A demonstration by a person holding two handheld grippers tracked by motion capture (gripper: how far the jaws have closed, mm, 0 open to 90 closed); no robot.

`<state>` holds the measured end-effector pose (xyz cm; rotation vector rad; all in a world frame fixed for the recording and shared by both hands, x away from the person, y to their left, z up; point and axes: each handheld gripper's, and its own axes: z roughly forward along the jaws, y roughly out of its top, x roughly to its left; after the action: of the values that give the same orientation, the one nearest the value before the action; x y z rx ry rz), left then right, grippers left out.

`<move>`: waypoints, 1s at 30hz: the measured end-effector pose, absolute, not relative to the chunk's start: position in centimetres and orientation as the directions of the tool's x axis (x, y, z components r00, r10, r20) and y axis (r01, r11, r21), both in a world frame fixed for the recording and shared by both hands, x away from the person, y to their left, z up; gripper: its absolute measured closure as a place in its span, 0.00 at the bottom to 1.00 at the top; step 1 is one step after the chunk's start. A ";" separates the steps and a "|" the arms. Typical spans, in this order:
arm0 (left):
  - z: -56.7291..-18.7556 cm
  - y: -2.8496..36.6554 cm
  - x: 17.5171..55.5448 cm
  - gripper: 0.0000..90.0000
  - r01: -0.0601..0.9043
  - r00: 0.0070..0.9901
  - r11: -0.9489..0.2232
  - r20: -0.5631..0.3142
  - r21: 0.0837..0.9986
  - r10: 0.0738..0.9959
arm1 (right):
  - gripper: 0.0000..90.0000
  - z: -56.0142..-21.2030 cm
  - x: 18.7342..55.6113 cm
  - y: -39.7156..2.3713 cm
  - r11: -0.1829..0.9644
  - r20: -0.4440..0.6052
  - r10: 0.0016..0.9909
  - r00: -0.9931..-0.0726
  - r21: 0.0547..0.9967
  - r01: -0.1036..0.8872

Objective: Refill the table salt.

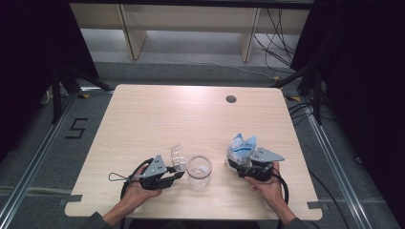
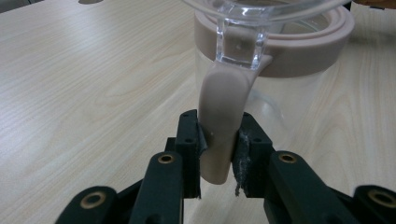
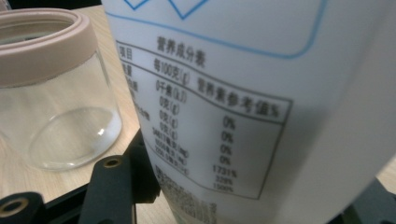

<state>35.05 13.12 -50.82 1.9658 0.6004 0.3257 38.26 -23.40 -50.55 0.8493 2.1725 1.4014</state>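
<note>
A clear glass jar point(image 1: 199, 171) with a beige rim point(image 2: 303, 46) stands near the table's front edge, with nothing visible inside it. Its clear lid point(image 1: 178, 157) is swung up and open on the left. My left gripper point(image 1: 180, 174) is shut on the jar's beige tab point(image 2: 223, 126), which hangs from the lid hinge, with the pads pressing on both sides. To the right, my right gripper point(image 1: 237, 164) is shut on a white and blue printed bag point(image 1: 242, 147), held upright. The bag's label point(image 3: 224, 121) is close to the camera, and the jar point(image 3: 51, 102) sits left of it.
The light wooden table point(image 1: 191, 114) has a round cable hole point(image 1: 231, 99) at the back right. Cables trail from both grippers toward the front edge. Beyond the table stand pale furniture legs point(image 1: 133, 33) on a grey floor.
</note>
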 end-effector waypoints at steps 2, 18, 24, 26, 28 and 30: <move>-50.8 13.2 35.1 0.82 0.261 0.842 -0.369 -0.023 0.892 0.539 | 0.48 -50.4 37.9 -23.3 0.301 0.004 0.694 -0.720 0.907 0.296; -50.8 13.2 35.2 0.81 0.261 0.844 -0.366 -0.027 0.893 0.536 | 0.48 -49.2 37.4 -22.9 0.369 -0.104 0.685 -0.721 0.903 0.221; -50.8 13.2 35.2 0.81 0.263 0.843 -0.365 -0.029 0.893 0.537 | 0.48 -48.7 37.0 -22.5 0.420 -0.182 0.683 -0.708 0.890 0.176; -50.8 13.2 35.2 0.81 0.260 0.844 -0.366 -0.026 0.893 0.536 | 0.49 -48.6 36.8 -22.2 0.435 -0.197 0.675 -0.711 0.885 0.168; -50.8 13.2 35.2 0.81 0.268 0.841 -0.362 -0.033 0.893 0.541 | 0.49 -48.6 36.5 -21.8 0.466 -0.238 0.675 -0.699 0.872 0.153; -50.8 13.2 35.2 0.81 0.266 0.842 -0.361 -0.033 0.894 0.538 | 0.49 -48.5 36.4 -21.6 0.477 -0.247 0.668 -0.702 0.866 0.149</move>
<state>35.21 13.22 -50.82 1.9615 0.5949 0.3230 36.42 -21.57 -48.48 0.6740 2.1542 1.1849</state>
